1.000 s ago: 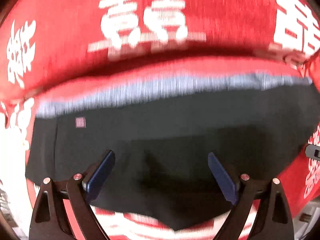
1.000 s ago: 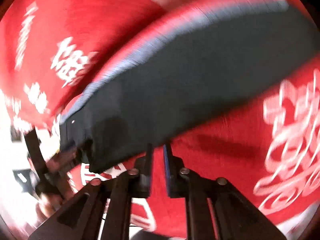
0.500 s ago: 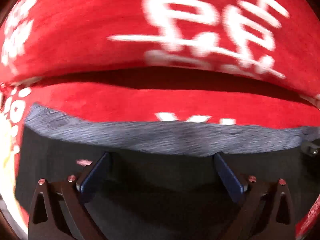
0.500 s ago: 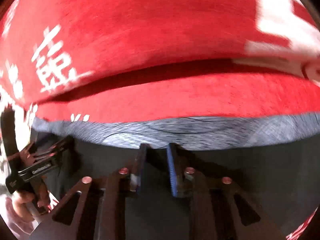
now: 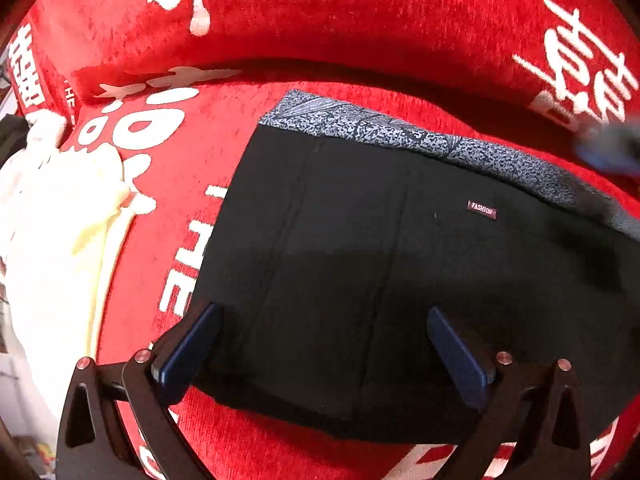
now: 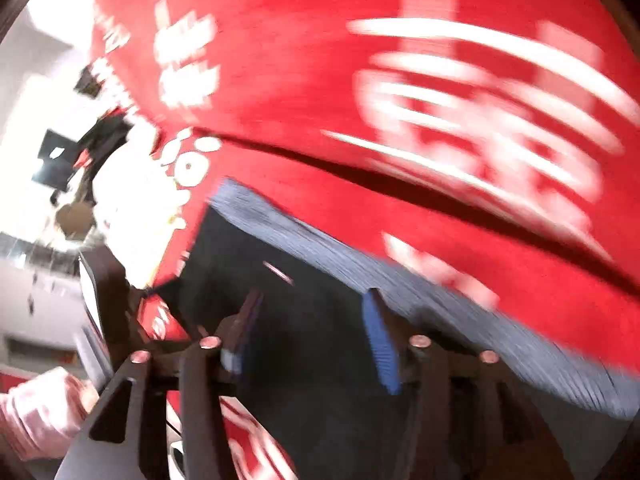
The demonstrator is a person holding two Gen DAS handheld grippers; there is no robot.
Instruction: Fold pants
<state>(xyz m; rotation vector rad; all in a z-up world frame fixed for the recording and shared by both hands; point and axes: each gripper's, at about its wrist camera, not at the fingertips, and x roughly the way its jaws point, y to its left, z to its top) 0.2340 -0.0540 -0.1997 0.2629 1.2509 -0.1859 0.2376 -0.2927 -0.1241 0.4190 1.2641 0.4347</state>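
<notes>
Black pants [image 5: 360,264] with a blue-grey speckled waistband [image 5: 400,136] and a small "FASHION" tag [image 5: 482,210] lie folded flat on the red cover. My left gripper [image 5: 324,340] hovers over their near part, open wide, with nothing pinched between its blue pads [image 5: 192,344]. In the blurred right wrist view, my right gripper [image 6: 314,332] is over the black pants [image 6: 320,420] near the waistband [image 6: 400,288]. Its jaws are opening and I see no cloth pinched between them. It also shows as a blue blur, my right gripper [image 5: 608,148].
A red cover [image 5: 360,40] with white characters spreads under everything, with a dark fold line behind the pants. A cream cloth [image 5: 60,232] lies bunched at the left. A hand in a pink sleeve [image 6: 36,412] holds the left gripper's body [image 6: 96,300].
My right gripper's jaws have gone from nearly shut to apart, and its view has rolled and swept sideways. The left view has slid, bringing the pants' left edge and cream cloth into sight.
</notes>
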